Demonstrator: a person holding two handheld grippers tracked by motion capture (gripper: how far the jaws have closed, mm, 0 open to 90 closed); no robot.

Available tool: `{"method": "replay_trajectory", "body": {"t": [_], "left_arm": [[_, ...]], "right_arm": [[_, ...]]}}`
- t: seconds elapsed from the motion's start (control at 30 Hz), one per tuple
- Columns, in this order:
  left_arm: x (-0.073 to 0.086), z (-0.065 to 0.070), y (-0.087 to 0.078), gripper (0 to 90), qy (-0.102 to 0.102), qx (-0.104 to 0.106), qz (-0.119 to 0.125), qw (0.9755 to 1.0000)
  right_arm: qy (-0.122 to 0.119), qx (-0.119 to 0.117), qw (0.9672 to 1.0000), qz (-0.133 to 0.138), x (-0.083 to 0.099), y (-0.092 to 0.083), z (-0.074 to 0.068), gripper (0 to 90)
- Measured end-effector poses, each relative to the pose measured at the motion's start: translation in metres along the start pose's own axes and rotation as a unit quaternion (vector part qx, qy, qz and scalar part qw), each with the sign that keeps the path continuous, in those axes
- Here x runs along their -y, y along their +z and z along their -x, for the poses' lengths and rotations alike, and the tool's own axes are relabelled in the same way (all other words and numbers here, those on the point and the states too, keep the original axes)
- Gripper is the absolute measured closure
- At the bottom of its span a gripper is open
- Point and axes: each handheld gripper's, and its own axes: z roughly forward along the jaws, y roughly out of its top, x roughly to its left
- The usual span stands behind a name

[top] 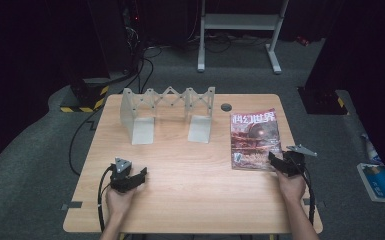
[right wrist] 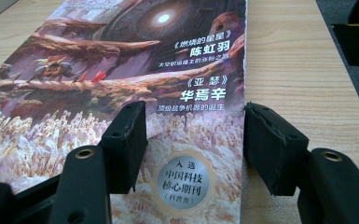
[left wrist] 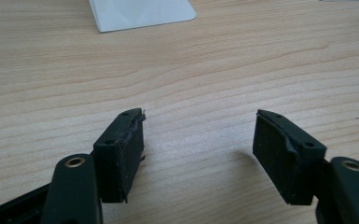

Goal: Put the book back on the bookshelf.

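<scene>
A magazine (top: 255, 139) with a reddish illustrated cover lies flat on the right side of the wooden table (top: 190, 175). My right gripper (top: 279, 161) is open at its near right corner. In the right gripper view the jaws straddle the right edge of the magazine (right wrist: 135, 79), one over the cover and one over bare wood, and my right gripper (right wrist: 193, 140) holds nothing. My left gripper (top: 139, 176) rests open at the near left of the table. Bare wood lies between its jaws in the left gripper view, where my left gripper (left wrist: 198, 140) grips nothing.
A grey metal expandable bookend rack (top: 167, 112) stands at the table's far middle, its base plate (left wrist: 140, 14) ahead of the left gripper. A dark round cap (top: 226, 106) sits in the tabletop behind the magazine. Cables and a stand leg lie on the floor beyond.
</scene>
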Motion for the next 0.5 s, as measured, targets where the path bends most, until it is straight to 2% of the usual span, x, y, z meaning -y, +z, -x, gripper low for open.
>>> {"method": "replay_trajectory", "body": {"t": [0.1, 0.4, 0.47, 0.5], "left_arm": [[-0.003, 0.003, -0.001, 36.1, -0.016, 0.016, -0.002, 0.9997], [-0.015, 0.022, 0.001, 36.5, 0.006, 0.026, 0.007, 0.9996], [-0.017, 0.027, 0.003, 36.4, 0.019, 0.024, 0.000, 0.9995], [-0.019, 0.031, 0.004, 36.7, 0.027, 0.030, -0.002, 0.9992]], "right_arm": [[-0.001, 0.000, 1.0000, 0.007, 0.002, 0.000, 0.000, 40.5], [0.000, 0.002, 1.0000, 0.009, 0.003, 0.000, -0.001, 40.5], [0.000, 0.003, 1.0000, 0.009, 0.003, 0.000, -0.001, 40.5], [0.000, 0.003, 0.9999, 0.010, 0.003, 0.000, -0.001, 40.5]]}}
